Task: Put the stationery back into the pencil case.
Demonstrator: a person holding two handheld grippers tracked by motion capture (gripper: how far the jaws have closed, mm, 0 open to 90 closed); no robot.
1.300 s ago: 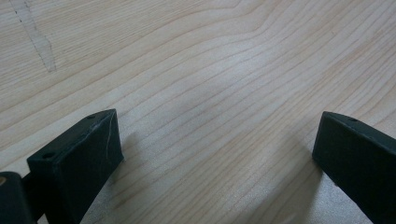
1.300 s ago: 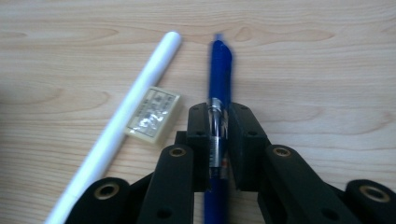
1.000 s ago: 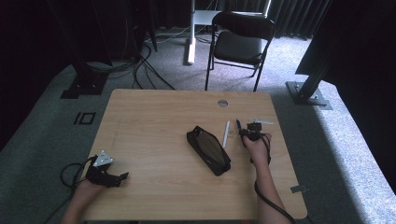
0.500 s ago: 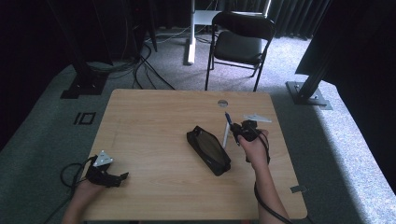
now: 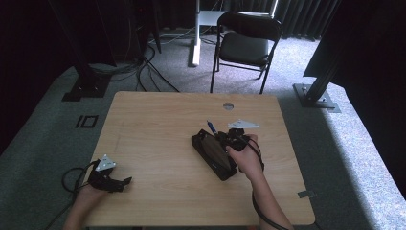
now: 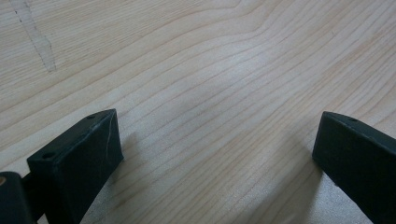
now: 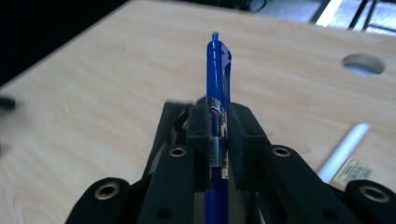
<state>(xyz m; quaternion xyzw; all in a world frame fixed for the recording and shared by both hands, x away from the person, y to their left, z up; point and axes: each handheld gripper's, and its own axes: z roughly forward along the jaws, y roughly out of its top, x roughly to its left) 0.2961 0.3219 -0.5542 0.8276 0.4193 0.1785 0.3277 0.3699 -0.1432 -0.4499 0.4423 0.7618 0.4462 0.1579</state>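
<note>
Pen (image 7: 218,84) stands clamped between right gripper (image 7: 217,140) jaws; left gripper (image 6: 210,154) gapes empty.

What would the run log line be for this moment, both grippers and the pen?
right gripper: shut on blue pen, over black case | left gripper: open, at bare table | white stick: on table

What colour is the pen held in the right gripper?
Blue pen, seen best in the right gripper view.

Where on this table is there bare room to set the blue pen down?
Bare wood runs between the left gripper and the black case, and along the far edge left of the cable hole. It is crowded around the right gripper, holding the blue pen.
</note>
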